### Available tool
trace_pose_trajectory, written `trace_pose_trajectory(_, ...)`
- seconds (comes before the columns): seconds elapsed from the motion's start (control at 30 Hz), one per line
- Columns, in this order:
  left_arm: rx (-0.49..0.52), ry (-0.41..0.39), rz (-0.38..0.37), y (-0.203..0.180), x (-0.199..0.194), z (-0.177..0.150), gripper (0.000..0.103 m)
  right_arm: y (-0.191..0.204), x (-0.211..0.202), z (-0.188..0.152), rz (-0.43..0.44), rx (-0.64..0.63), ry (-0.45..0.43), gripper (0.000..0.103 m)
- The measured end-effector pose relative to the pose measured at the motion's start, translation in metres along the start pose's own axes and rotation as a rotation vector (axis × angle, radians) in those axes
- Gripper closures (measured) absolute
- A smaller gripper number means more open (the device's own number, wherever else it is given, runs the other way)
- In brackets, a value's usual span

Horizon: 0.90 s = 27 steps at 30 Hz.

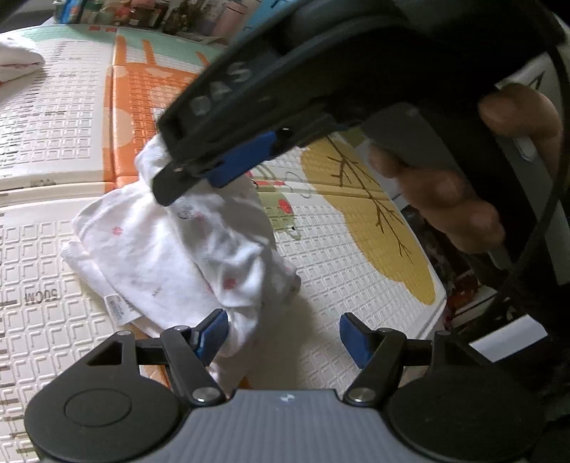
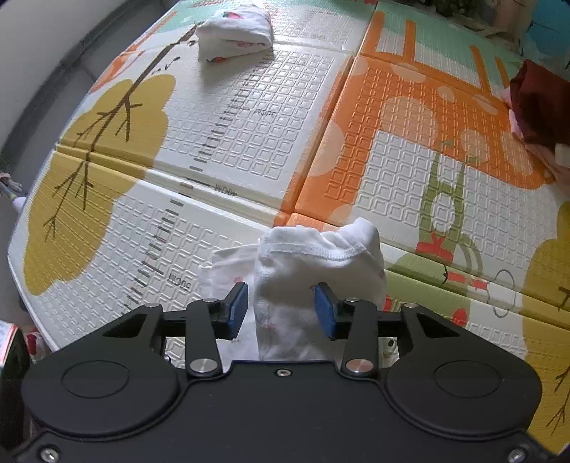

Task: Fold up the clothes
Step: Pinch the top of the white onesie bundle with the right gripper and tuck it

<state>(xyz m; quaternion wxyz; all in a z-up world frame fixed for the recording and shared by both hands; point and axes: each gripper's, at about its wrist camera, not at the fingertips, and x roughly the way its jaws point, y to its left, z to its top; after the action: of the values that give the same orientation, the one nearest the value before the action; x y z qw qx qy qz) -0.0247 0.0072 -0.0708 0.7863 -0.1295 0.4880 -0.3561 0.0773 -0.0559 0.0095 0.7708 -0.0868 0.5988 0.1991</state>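
Note:
A white garment (image 1: 171,260) with small pink prints lies crumpled on the play mat (image 1: 50,117), a label sticking out at its near edge. One end is lifted up to my right gripper (image 1: 171,181), which reaches in from the upper right, held by a hand (image 1: 463,199), and is shut on the cloth. In the right wrist view the bunched hem of the white garment (image 2: 313,263) fills the gap in my right gripper (image 2: 281,310). My left gripper (image 1: 283,336) is open just above the mat, its left pad touching the garment's hanging end.
A folded white garment (image 2: 233,32) rests at the mat's far corner. A dark red garment (image 2: 541,103) lies at the right side of the play mat (image 2: 270,117). The mat's edge (image 1: 440,285) runs close on the right, with clutter (image 1: 463,285) beyond it.

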Motion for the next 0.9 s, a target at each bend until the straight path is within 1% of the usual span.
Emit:
trace_pose_trajectory(0.17, 0.031, 0.021, -0.014, -0.004, 0.002, -0.007, 0.033, 0.005, 0.015, 0.0, -0.033, -0.011, 0.034, 0.062)
trace_pose_trajectory(0.33, 0.038, 0.052, -0.026, 0.004, -0.002, -0.013, 0.033, 0.008, 0.031, -0.002, -0.062, -0.022, 0.054, 0.063)
trace_pose_trajectory(0.4, 0.038, 0.06, -0.033, 0.005, 0.002, -0.014, 0.033, 0.007, 0.035, -0.001, -0.065, -0.009, 0.061, 0.066)
trace_pose_trajectory(0.47, 0.04, 0.071, -0.033, 0.007, 0.007, -0.014, 0.033, 0.004, 0.038, -0.001, -0.07, 0.011, 0.067, 0.075)
trace_pose_trajectory(0.5, 0.037, 0.075, -0.034, 0.008, 0.01, -0.015, 0.032, 0.002, 0.039, -0.001, -0.07, 0.018, 0.067, 0.076)
trace_pose_trajectory(0.57, 0.029, 0.082, -0.036, 0.01, 0.015, -0.016, 0.032, -0.001, 0.041, -0.001, -0.059, 0.028, 0.064, 0.086)
trace_pose_trajectory(0.63, 0.029, 0.084, -0.036, 0.01, 0.018, -0.017, 0.031, -0.003, 0.042, -0.002, -0.046, 0.037, 0.062, 0.091)
trace_pose_trajectory(0.77, 0.029, 0.083, -0.032, 0.009, 0.01, -0.017, 0.03, -0.007, 0.037, -0.004, -0.02, 0.067, 0.051, 0.096)
trace_pose_trajectory(0.9, 0.021, 0.078, -0.035, 0.01, 0.008, -0.016, 0.029, -0.007, 0.02, -0.007, 0.029, 0.068, 0.025, 0.097)
